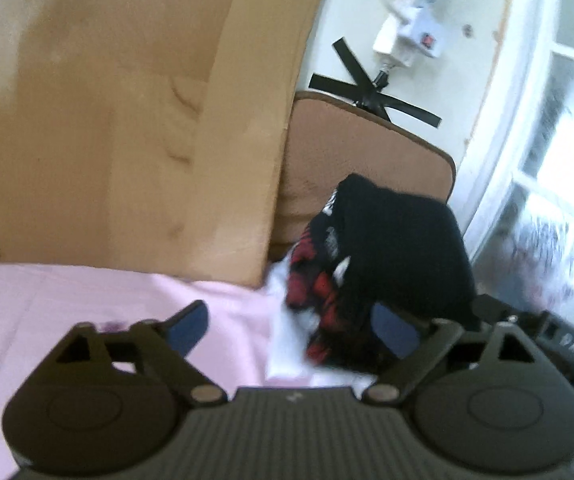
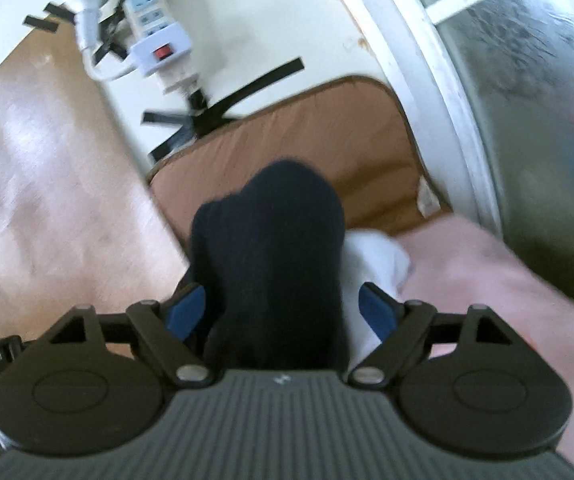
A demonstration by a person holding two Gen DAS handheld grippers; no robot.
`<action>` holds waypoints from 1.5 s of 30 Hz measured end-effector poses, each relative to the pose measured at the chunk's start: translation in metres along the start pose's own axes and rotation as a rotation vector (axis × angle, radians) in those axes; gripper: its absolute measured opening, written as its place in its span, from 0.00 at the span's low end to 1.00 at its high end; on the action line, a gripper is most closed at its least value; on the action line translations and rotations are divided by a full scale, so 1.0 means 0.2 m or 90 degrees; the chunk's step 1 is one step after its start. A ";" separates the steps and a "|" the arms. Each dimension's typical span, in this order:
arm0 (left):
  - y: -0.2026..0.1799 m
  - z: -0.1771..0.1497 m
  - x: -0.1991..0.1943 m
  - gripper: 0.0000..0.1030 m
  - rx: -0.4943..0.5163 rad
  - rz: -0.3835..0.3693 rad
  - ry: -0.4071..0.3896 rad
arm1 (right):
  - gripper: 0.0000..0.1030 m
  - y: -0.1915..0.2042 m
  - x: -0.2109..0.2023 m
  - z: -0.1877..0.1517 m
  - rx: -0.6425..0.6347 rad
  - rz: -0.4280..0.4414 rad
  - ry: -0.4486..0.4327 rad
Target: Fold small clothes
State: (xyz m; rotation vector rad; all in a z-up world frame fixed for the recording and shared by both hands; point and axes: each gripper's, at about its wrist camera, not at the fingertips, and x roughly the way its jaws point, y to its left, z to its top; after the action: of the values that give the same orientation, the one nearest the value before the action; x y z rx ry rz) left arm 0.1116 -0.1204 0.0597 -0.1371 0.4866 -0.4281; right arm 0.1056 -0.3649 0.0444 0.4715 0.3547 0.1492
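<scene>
A small black garment [image 1: 403,240] with a red and white print hangs bunched over the pink sheet [image 1: 87,300]. In the right wrist view the same black garment [image 2: 275,248] fills the space between my right gripper's [image 2: 283,308] blue pads [image 2: 185,312], which stand wide apart; the cloth drapes over the gripper body. A white piece of clothing [image 2: 371,264] lies just behind it, and also shows in the left wrist view [image 1: 287,332]. My left gripper [image 1: 291,328] is open, its right pad [image 1: 395,330] against the garment's edge and its left pad over the sheet.
A brown cushion [image 2: 307,136] lies behind the clothes against a white wall with a power strip [image 2: 155,36] and black tape. A tan wooden headboard [image 1: 107,120] stands at left. A window frame [image 2: 427,80] runs along the right.
</scene>
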 end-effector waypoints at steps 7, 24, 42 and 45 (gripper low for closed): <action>0.01 -0.30 -0.22 1.00 0.064 0.051 0.015 | 0.85 0.18 -0.31 -0.33 0.023 0.012 0.051; 0.01 -0.60 -0.39 1.00 0.117 0.127 0.020 | 0.85 0.28 -0.48 -0.62 0.013 -0.121 0.009; 0.02 -0.61 -0.39 1.00 0.104 0.145 0.023 | 0.85 0.28 -0.47 -0.62 0.008 -0.116 0.025; 0.02 -0.61 -0.40 1.00 0.105 0.144 0.017 | 0.85 0.28 -0.47 -0.62 0.009 -0.116 0.025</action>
State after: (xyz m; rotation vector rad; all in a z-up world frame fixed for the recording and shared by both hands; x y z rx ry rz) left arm -0.0084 -0.0862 -0.0142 0.0826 0.4851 -0.2464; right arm -0.0302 -0.2838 -0.0049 0.4485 0.4350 -0.0216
